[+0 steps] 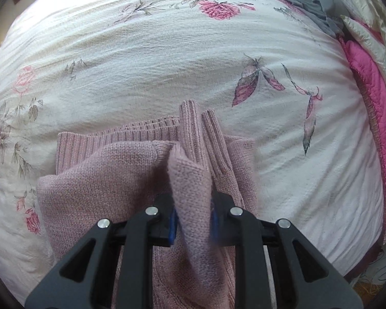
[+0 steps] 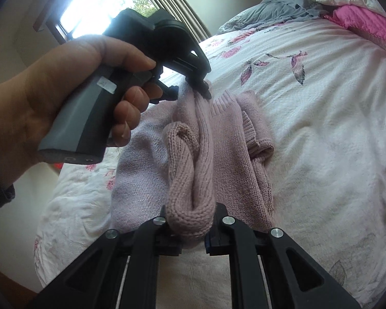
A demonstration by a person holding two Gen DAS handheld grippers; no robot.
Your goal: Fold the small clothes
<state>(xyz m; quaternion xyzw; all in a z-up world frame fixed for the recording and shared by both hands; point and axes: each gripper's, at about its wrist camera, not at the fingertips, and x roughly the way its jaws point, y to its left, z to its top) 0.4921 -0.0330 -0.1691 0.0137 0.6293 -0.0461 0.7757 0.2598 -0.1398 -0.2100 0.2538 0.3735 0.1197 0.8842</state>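
A dusty-pink knitted sweater (image 1: 110, 170) lies partly folded on the floral bed cover (image 1: 167, 59). Its two ribbed sleeve cuffs (image 1: 190, 121) point away across the bed. My left gripper (image 1: 193, 219) is shut on a raised fold of the sweater's edge. In the right wrist view the same sweater (image 2: 226, 159) hangs lifted between both grippers. My right gripper (image 2: 190, 234) is shut on a thick bunched roll of the knit. The left gripper (image 2: 200, 87), held by a person's hand (image 2: 64, 90), pinches the far end of that raised edge.
A pink quilted blanket (image 1: 370, 118) and cream pillow (image 1: 368, 33) lie along the right of the bed, with grey bedding (image 2: 278, 7) at the head. A bright window (image 2: 103, 7) is behind the hand. Open bed cover spreads beyond the sweater (image 2: 334, 118).
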